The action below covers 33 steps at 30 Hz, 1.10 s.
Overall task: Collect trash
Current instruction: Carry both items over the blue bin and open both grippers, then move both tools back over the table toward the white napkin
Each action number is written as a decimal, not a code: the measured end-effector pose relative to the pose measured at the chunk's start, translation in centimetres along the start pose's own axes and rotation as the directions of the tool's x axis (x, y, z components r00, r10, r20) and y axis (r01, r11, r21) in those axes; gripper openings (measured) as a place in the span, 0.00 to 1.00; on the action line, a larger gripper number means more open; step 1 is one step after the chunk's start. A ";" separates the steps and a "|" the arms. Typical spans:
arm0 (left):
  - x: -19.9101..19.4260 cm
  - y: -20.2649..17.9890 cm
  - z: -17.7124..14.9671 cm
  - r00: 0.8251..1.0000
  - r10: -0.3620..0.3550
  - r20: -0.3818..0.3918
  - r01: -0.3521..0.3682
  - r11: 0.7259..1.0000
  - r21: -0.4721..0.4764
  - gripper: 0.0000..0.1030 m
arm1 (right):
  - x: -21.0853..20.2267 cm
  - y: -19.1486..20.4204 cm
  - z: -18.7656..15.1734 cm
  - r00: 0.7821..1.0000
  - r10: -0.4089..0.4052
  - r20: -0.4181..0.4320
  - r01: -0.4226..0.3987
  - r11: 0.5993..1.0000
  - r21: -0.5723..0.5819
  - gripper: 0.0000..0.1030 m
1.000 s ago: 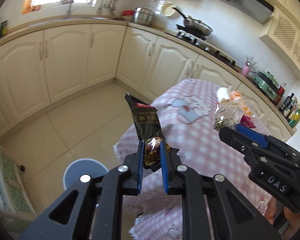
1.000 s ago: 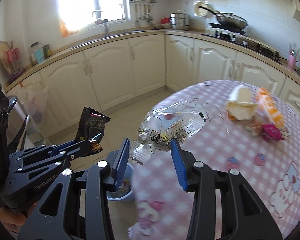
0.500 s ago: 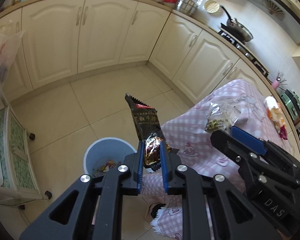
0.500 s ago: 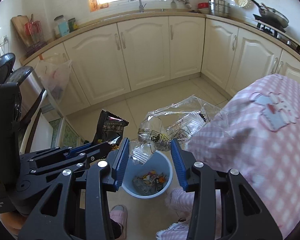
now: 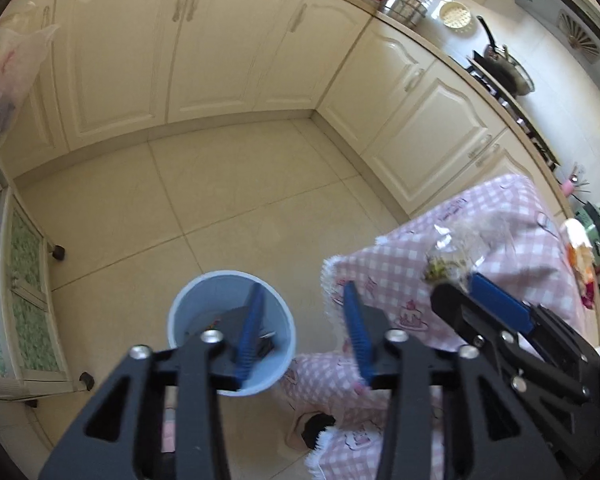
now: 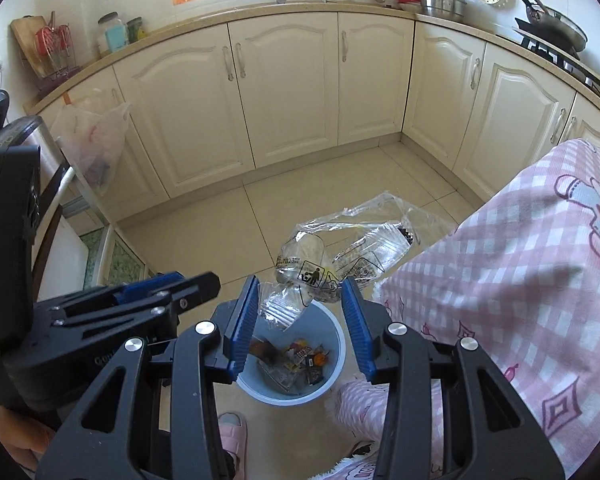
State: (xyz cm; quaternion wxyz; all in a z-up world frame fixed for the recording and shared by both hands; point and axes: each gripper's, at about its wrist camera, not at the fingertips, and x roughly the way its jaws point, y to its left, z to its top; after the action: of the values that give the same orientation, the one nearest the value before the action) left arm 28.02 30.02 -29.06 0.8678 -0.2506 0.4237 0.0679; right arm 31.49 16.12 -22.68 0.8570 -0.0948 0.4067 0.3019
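My left tongs (image 5: 304,330) have just been opening, empty, above the round pale-blue plastic bin (image 6: 292,360); right tongs (image 6: 300,320), clamped on the crumpled clear plastic wrapper (image 6: 340,252), should release next.

Not much to read here. On the clear plastic wrapper (image 6: 340,256), centre of the right wrist view, there is a printed sign in black: a small figure dropping litter into a bin, set in a square, with a triangular mark beside it and a line of tiny print above it, too small to make out. On the black body of the left gripper (image 6: 172,288), lower left of that view, pale raised lettering shows, cut off and unreadable. The left wrist view offers no legible text.
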 end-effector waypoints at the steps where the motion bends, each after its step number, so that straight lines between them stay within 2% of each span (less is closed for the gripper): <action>1: 0.2 0.1 0.0 1.000 0.003 -0.005 -0.003 1.000 0.002 0.45 | 0.2 -0.1 0.0 1.000 0.001 -0.005 -0.001 1.000 -0.001 0.39; 8: 0.2 0.6 -0.4 1.000 0.003 -0.016 -0.003 1.000 -0.007 0.45 | 0.4 0.1 -0.1 1.000 0.009 -0.016 -0.009 1.000 -0.003 0.39; 21: -1.8 1.9 -0.2 0.999 0.029 0.019 -0.028 0.999 -0.035 0.46 | 0.7 1.2 0.8 0.999 0.034 0.000 -0.034 0.999 -0.020 0.39; 24: -2.3 2.5 0.1 0.999 0.036 0.033 -0.034 0.998 -0.053 0.47 | 0.8 1.7 1.3 0.999 0.040 0.026 -0.039 0.999 -0.025 0.42; 26: -2.6 2.9 0.3 0.998 0.038 0.041 -0.035 0.997 -0.064 0.48 | 0.9 1.8 1.5 0.999 0.035 0.039 -0.034 0.999 -0.028 0.49; 28: -2.9 3.1 0.5 0.998 0.042 0.046 -0.038 0.997 -0.070 0.48 | 0.8 1.8 1.7 0.998 0.026 0.051 -0.024 0.999 -0.027 0.52; 33: -3.6 2.3 0.6 0.998 0.034 0.054 -0.031 0.998 -0.058 0.48 | -0.2 1.1 1.7 0.998 0.019 0.067 -0.018 1.000 -0.013 0.53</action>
State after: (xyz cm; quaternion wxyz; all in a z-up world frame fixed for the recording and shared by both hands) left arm 25.46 32.65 -26.85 0.8704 -0.2662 0.4017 0.1009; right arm 31.80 17.62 -21.35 0.8668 -0.0861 0.3765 0.3155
